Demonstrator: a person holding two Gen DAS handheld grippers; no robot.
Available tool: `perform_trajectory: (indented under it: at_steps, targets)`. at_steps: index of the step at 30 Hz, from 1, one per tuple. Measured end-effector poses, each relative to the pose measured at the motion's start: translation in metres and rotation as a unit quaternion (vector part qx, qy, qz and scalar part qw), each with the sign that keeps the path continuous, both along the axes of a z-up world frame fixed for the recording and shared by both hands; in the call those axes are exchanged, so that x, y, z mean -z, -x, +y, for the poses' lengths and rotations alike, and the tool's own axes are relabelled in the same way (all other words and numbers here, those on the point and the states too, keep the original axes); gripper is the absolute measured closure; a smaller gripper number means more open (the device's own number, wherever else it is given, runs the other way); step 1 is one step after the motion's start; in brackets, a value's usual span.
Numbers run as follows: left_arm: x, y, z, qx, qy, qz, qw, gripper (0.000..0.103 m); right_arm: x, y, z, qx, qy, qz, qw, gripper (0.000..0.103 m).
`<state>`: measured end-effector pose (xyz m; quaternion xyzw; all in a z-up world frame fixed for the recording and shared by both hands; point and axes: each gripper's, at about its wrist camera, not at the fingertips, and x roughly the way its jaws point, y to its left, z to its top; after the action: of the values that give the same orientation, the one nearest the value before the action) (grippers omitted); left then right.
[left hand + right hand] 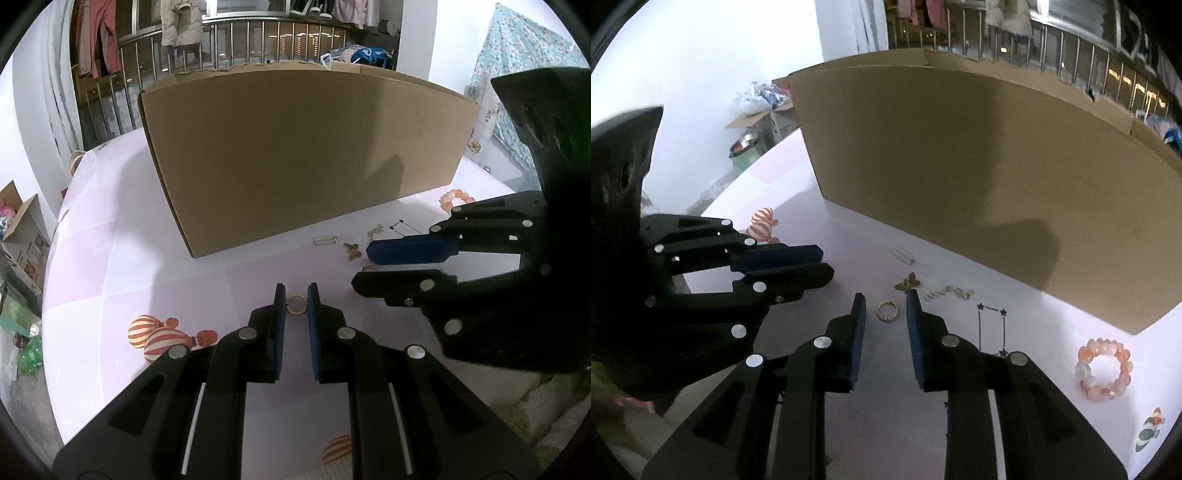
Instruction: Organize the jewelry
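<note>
Left claw point(296, 293) parted narrowly, small gold ring point(296, 304) filling the gap at its tips; clamped or merely flanked, cannot tell. Right claw point(885, 300) wider apart, second gold ring point(886, 311) loose between its tips on pale pink tabletop point(960, 332), touching neither.

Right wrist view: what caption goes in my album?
Open right tool frames a gold ring beside a cardboard box.
</note>
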<state>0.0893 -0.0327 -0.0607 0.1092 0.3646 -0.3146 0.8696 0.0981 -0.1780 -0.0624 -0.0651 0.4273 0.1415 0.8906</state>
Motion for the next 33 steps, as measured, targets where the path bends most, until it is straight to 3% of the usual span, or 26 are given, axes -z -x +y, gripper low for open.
perform_trajectory:
  at_steps: [2, 3, 15, 17, 22, 33]
  targets:
    - [0.000, 0.000, 0.000, 0.000, 0.001, 0.000, 1.0000, 0.092, 0.000, -0.001, 0.002, -0.003, -0.003, 0.004, 1.000, 0.091]
    - [0.001, 0.000, 0.000, -0.001, 0.001, 0.000, 1.0000, 0.092, 0.000, -0.001, 0.003, -0.002, -0.003, 0.005, 1.000, 0.092]
    - [0.002, 0.000, 0.001, -0.001, 0.003, 0.000, 1.0000, 0.092, -0.001, -0.002, -0.001, 0.002, -0.023, 0.014, 1.000, 0.093]
    - [0.003, 0.001, 0.001, -0.001, 0.003, 0.000, 1.0000, 0.092, -0.002, -0.001, -0.004, 0.002, -0.024, 0.011, 1.000, 0.098]
    - [0.003, 0.001, 0.001, 0.000, 0.001, -0.002, 1.0000, 0.092, -0.005, -0.001, -0.010, 0.009, -0.027, 0.012, 1.000, 0.098]
    - [0.002, 0.000, 0.001, -0.001, 0.002, -0.003, 1.0000, 0.092, -0.013, 0.003, -0.027, 0.034, -0.015, 0.003, 0.999, 0.099]
